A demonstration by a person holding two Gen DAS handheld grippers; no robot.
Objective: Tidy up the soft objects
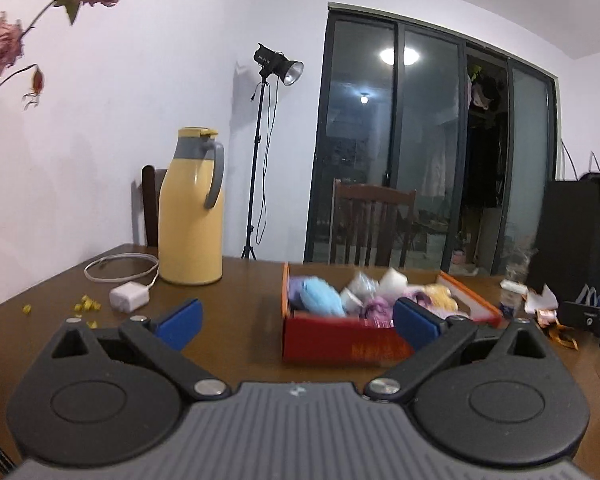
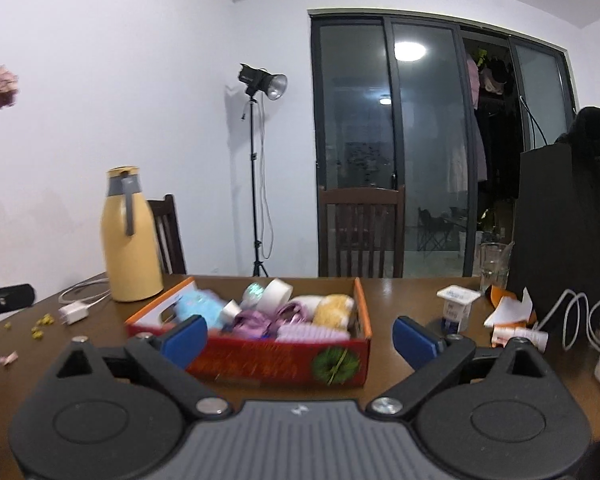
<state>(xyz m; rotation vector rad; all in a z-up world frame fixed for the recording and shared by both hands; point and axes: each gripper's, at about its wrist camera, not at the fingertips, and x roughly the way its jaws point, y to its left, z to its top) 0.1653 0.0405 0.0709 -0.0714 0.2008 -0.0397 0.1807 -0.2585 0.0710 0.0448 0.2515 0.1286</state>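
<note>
Spread empty tongs [image 1: 298, 326] before filled box [image 1: 340, 346].

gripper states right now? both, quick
Left gripper: open, jaws wide, holding nothing; the red box sits ahead on the table.
Right gripper: open, jaws wide, holding nothing; the same box lies ahead of it, untouched.
</note>
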